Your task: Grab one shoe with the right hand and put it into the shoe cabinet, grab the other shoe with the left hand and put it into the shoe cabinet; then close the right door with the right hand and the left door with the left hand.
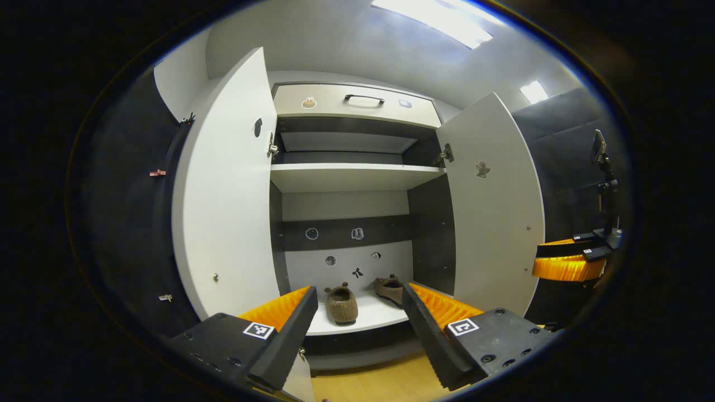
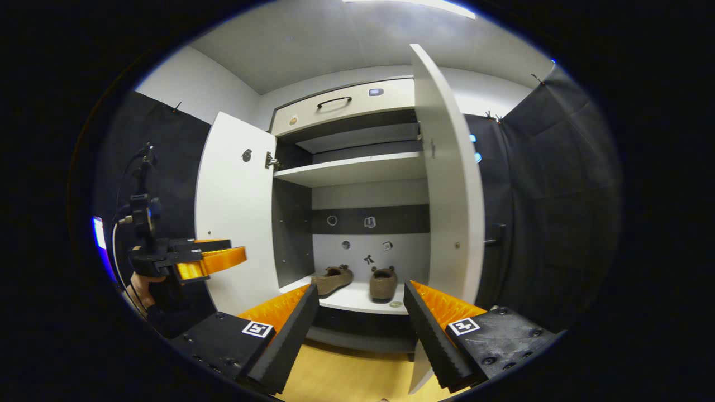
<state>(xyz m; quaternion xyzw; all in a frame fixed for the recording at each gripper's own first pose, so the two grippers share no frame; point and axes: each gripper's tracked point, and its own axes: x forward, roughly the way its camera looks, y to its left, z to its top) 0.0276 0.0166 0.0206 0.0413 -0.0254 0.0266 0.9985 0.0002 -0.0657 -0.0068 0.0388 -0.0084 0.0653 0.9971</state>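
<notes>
The left gripper (image 1: pixel 360 329) hangs empty, fingers spread wide, facing the shoe cabinet (image 1: pixel 352 178). Both the left door (image 1: pixel 226 190) and right door (image 1: pixel 494 201) stand open. 2 brown shoes (image 1: pixel 341 304) sit apart on the bottom shelf (image 1: pixel 368 319). The right gripper (image 1: pixel 567 259) shows far right.

Ahead of the left hand-held gripper (image 1: pixel 360 329), the shoe cabinet (image 1: pixel 357 177) looks like smooth, matt white laminate, with darker matt panels inside. Its drawer handle (image 1: pixel 364 98) seems to be dark metal. Both shoes (image 1: pixel 341 304) on the bottom shelf look soft and fuzzy, like felt or wool. Below the fingers, the floor (image 1: pixel 380 382) appears to be pale wood with a slight sheen.
</notes>
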